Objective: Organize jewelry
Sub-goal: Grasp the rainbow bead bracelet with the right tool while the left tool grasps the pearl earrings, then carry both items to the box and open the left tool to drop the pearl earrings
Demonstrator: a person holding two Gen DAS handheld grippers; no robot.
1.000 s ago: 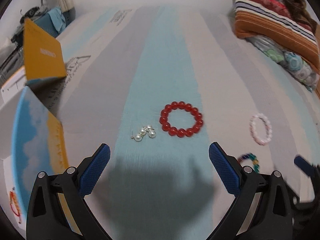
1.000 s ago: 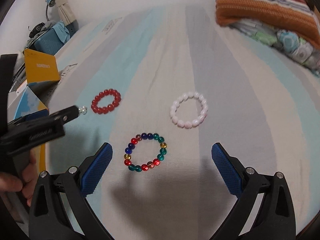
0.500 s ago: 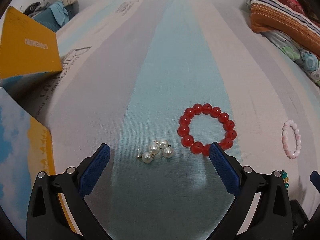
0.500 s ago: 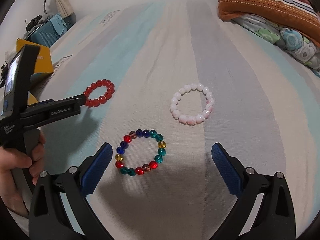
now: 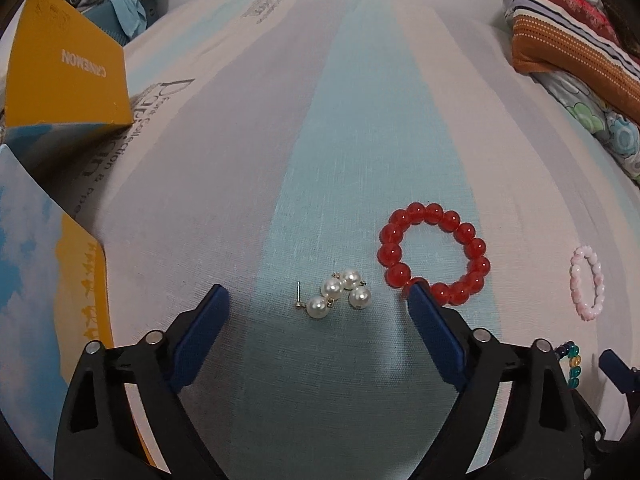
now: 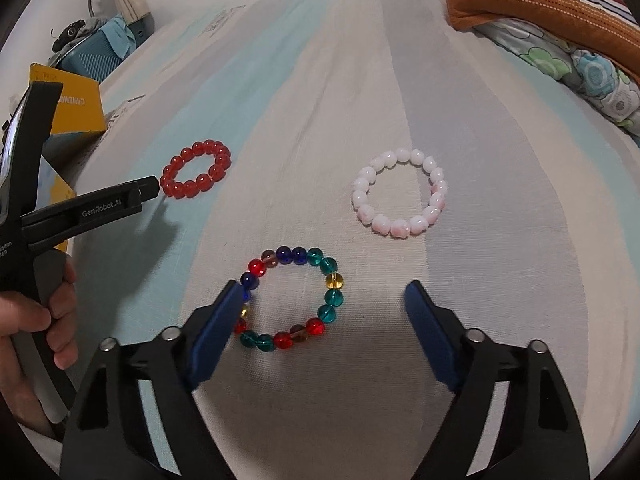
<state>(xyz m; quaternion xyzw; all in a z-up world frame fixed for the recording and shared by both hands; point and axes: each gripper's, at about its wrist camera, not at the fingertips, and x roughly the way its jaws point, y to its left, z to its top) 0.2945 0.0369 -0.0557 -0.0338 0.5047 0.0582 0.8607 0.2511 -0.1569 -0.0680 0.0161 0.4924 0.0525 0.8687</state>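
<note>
Four small pearl earrings (image 5: 338,294) lay between the wide-apart jaws of the left gripper (image 5: 316,330), at its twelve o'clock; light, slippery, best pinched across the cluster. Right gripper (image 6: 322,328) gaped empty.

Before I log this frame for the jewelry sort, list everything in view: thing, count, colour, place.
pearl earrings: small cluster, white pearls on gold posts, on the teal stripe between the left gripper's fingers
red bead bracelet: 1, red, just right of the earrings
pink bead bracelet: 1, pale pink and white, right of the red one
multicolour bead bracelet: 1, red, blue, teal, yellow, at the right gripper's left finger
box: 1, yellow and sky blue, open, far left
bedsheet: 1, teal, grey, cream stripes
folded blankets: stack, orange striped and floral, far right
left gripper: open
right gripper: open
left hand: holding the left gripper
</note>
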